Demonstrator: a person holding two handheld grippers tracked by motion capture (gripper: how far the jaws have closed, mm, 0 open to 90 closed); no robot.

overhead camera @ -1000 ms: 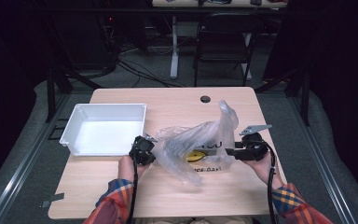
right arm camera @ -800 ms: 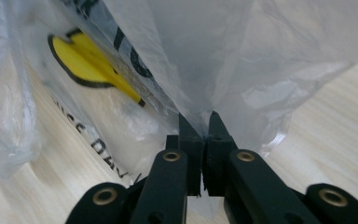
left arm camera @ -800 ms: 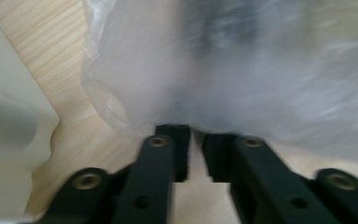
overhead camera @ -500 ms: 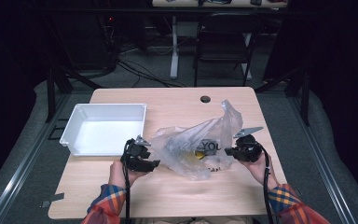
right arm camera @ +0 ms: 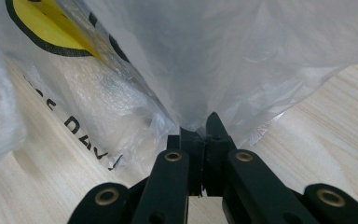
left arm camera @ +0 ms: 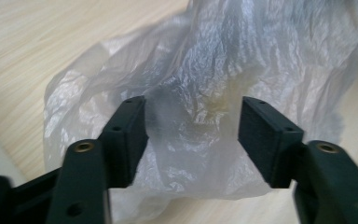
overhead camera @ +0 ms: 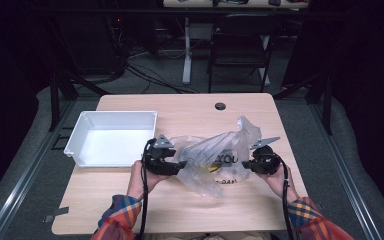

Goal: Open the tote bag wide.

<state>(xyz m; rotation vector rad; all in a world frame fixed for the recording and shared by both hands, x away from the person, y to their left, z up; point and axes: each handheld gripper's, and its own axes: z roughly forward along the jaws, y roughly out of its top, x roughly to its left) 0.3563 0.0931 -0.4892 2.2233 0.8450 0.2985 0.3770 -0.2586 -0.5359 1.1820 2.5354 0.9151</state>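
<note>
Since a second ago my left claw (overhead camera: 182,165) has let go of the plastic bag (overhead camera: 215,160); its jaws have just been opening and now stand apart with film between them, unpinched. My right claw (overhead camera: 246,165) pinches the bag's edge tight. Lying near the tabletop's (overhead camera: 180,107) front right, the bag needs regripping at its mouth.

The high view looks forward and down from above the person's side onto the whole light wooden table (overhead camera: 190,210), taken from well back. The left gripper view sits close, facing the crumpled clear plastic bag (left arm camera: 223,70) at 12 o'clock. The right gripper view, closer still, shares that bag (right arm camera: 205,56) and the tabletop.
</note>
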